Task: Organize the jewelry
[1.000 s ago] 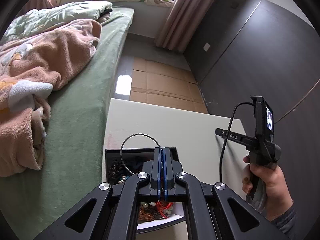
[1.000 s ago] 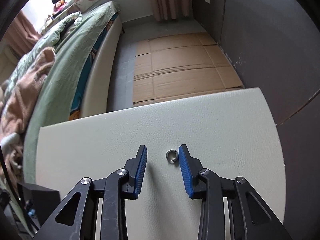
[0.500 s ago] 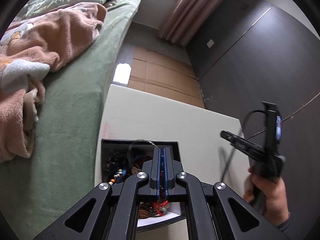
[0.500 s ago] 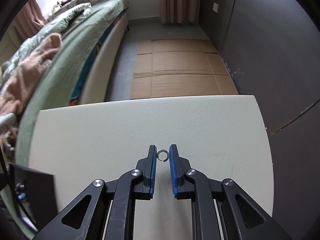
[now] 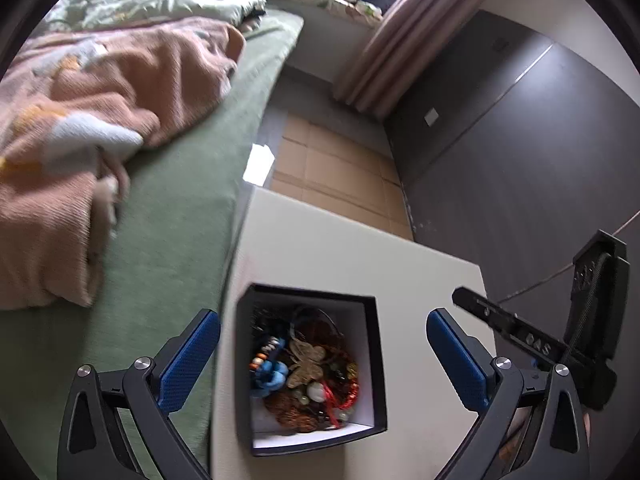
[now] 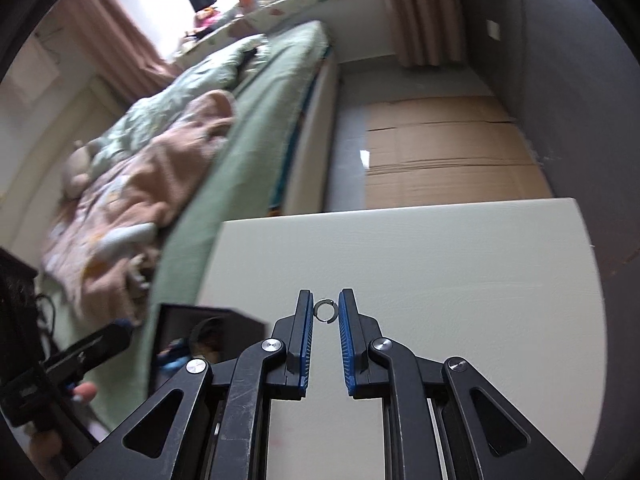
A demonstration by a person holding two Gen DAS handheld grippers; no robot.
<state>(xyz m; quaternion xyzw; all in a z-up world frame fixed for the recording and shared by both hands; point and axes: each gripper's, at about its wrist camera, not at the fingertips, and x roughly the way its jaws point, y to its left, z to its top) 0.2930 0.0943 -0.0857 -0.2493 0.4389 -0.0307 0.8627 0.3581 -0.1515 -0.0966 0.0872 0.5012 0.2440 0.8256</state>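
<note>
A black box [image 5: 308,294] with a white lining stands at the near left of the cream table [image 5: 360,256]. It holds a heap of jewelry [image 5: 312,372]: beads, a gold butterfly and red cord, with a thin dark hoop [image 5: 298,316] on top. My left gripper [image 5: 322,316] hovers above the box. Its jaws are opening wide, with nothing pressed between the blue pads. My right gripper [image 6: 325,308] is shut on a small silver ring [image 6: 326,301], held in the air above the table [image 6: 440,280]. The box [image 6: 208,332] lies to its lower left.
A bed with a green sheet [image 5: 160,220] and a pink blanket [image 5: 100,100] runs along the table's left side. Cardboard [image 5: 328,160] covers the floor beyond the table. A dark panelled wall [image 5: 520,140] stands to the right. A hand [image 6: 84,392] grips the left tool.
My left gripper opened wide, and the thin hoop it held now lies in the box. My right gripper closed on the ring, lifted it off the table and swung toward the box.
</note>
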